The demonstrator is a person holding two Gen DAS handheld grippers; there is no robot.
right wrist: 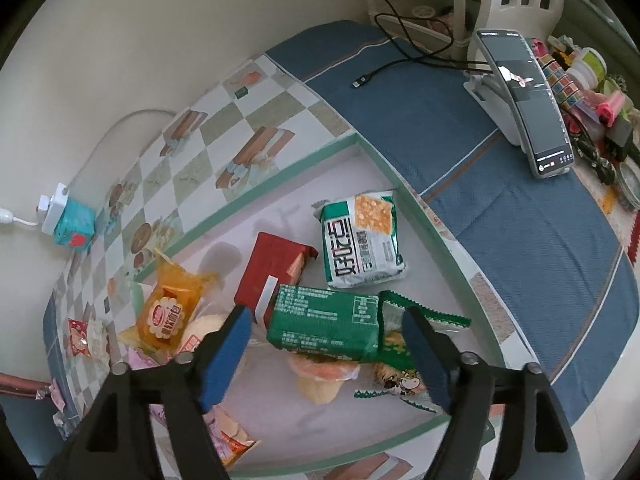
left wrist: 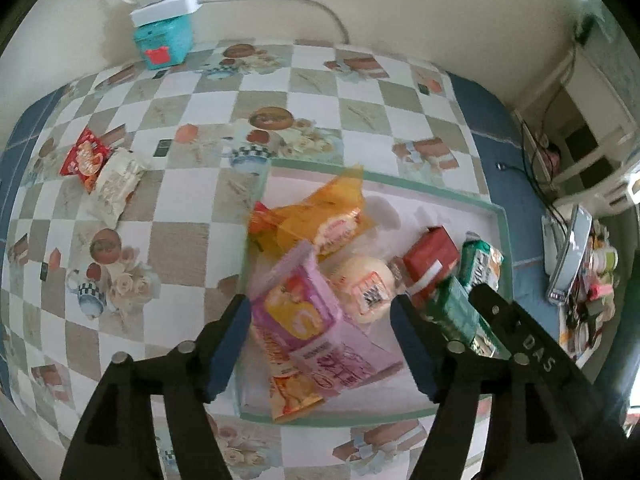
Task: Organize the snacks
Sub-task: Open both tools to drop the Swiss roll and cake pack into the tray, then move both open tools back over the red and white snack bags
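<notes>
A: Through the left wrist camera we see the tray [left wrist: 502, 224] with the green rim holding our snacks: an orange bread bag [left wrist: 316, 212], a round pale bun [left wrist: 366, 286], a red box [left wrist: 430, 258] and green packets at the far right.

B: And the pink packet [left wrist: 316, 328]?

A: It lies between the fingers of our left gripper [left wrist: 320, 350], whose jaws stand wide; we cannot tell that either pad presses on it. Two loose packets [left wrist: 100, 172] lie on the checked cloth [left wrist: 208, 92], well off to the left, outside the tray.

B: From the right wrist we see the tray's rim [right wrist: 424, 216] again. The dark green packet [right wrist: 326, 322] sits between the fingers of our right gripper [right wrist: 326, 354], jaws spread wide, pads apart from it. Beyond it lie the red box [right wrist: 274, 276] and a white-green cracker packet [right wrist: 362, 238]; a jelly cup [right wrist: 320, 380] rests just under the green packet.
</notes>
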